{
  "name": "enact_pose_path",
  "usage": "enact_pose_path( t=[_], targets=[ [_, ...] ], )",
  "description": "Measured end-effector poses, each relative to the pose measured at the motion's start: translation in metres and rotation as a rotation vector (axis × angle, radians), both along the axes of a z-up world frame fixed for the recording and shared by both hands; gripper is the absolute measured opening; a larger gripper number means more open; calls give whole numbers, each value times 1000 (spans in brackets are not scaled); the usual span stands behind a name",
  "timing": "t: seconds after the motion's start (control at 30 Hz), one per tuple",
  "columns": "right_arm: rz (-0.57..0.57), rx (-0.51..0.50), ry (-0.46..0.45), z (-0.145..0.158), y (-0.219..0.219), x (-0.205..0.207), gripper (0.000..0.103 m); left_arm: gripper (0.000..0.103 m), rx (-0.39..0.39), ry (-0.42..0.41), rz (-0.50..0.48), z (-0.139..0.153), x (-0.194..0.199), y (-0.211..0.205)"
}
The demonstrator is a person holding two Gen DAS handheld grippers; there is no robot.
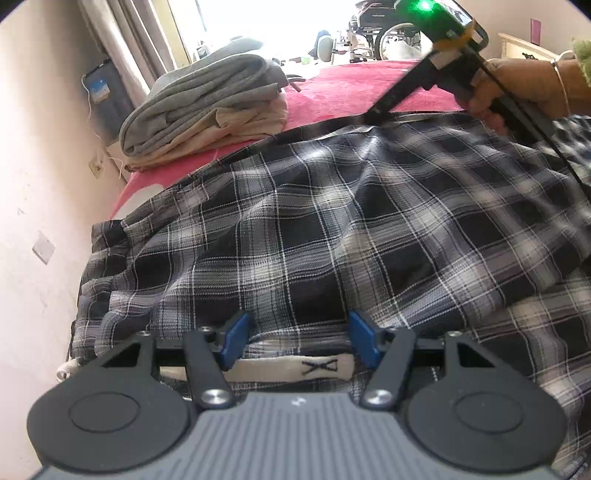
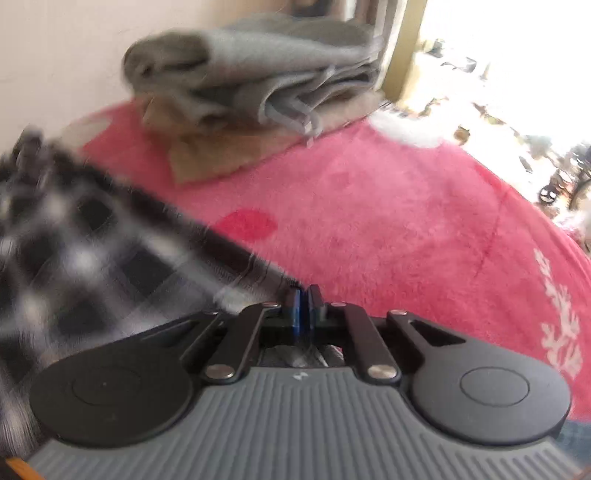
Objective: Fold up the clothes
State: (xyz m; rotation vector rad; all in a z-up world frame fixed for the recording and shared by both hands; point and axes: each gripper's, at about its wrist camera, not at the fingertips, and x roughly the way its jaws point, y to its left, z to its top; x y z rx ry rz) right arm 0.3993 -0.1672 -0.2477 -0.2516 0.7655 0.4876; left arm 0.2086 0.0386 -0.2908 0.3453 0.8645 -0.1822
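A black-and-white plaid garment (image 1: 332, 221) lies spread over a pink blanket (image 1: 351, 88). My left gripper (image 1: 300, 338) is open at the garment's near edge. Its blue pads (image 1: 236, 338) stand wide apart on either side of a white label strip (image 1: 291, 369), with cloth lying between them. At the garment's far edge, my right gripper (image 1: 373, 112) is held by a hand (image 1: 517, 88). In the blurred right wrist view the right gripper (image 2: 304, 302) has its pads almost together, shut on the dark hem of the plaid garment (image 2: 110, 258), which trails off to the left.
A folded stack (image 1: 207, 107) of grey clothes on beige ones sits at the blanket's far left corner, and shows in the right wrist view as a stack (image 2: 251, 85) beyond the pink blanket (image 2: 388, 221). A pale wall (image 1: 37, 184) runs along the left. A wheelchair (image 1: 388, 26) stands by the bright doorway.
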Motion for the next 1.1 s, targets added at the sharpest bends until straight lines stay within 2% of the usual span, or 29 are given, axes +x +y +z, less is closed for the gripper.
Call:
enact_pose_path(
  t=[0.03, 0.07, 0.1, 0.13, 0.17, 0.27, 0.37, 0.5, 0.57, 0.6, 0.63, 0.7, 0.77, 0.8, 0.87, 0.97, 1.03, 1.1],
  targets=[
    [-44, 55, 1, 5, -6, 1, 30, 64, -2, -5, 0, -1, 0, 0],
    [-89, 110, -1, 11, -12, 2, 36, 65, -3, -11, -1, -1, 0, 1],
    [-134, 166, -3, 16, -19, 3, 48, 67, -5, -16, -2, -2, 0, 1],
    [-167, 220, -27, 26, -28, 0, 56, 67, -8, -24, -4, -2, -1, 2],
    [-208, 264, -50, 37, -40, -4, 57, 67, -8, -34, -6, -1, -3, 3],
    [-308, 384, -71, 69, -82, -19, 58, 64, -7, -67, -14, 6, -9, 8],
    [-361, 413, 6, 83, -126, -44, 56, 64, -39, -83, -8, 16, -12, 17],
    [-400, 326, 165, 58, -164, -69, 54, 64, -49, -59, 29, 16, -3, 25],
    [-440, 270, 244, 30, -173, -71, 53, 66, -30, -32, 51, 8, 3, 27],
    [-475, 233, 250, 15, -176, -68, 51, 67, -24, -20, 60, 4, 5, 27],
    [-511, 194, 248, 1, -178, -65, 47, 68, -35, -17, 71, 3, 6, 29],
    [-580, 230, 143, -4, -189, -61, 45, 68, -48, -13, 88, 4, 7, 29],
    [-694, 226, 44, 7, -196, -64, 48, 67, -56, -14, 100, 7, 7, 30],
    [-710, 246, 22, 15, -201, -72, 48, 66, -61, -20, 104, 9, 6, 31],
    [-702, 298, 15, 33, -213, -95, 48, 65, -70, -31, 113, 13, 4, 33],
    [-554, 345, 99, 49, -209, -148, 47, 65, -54, -33, 124, 12, 4, 37],
    [-532, 268, 142, 32, -214, -169, 46, 67, -32, -19, 142, 6, 7, 40],
    [-516, 181, 184, 13, -220, -188, 46, 68, -47, -17, 158, 5, 7, 42]
  ],
)
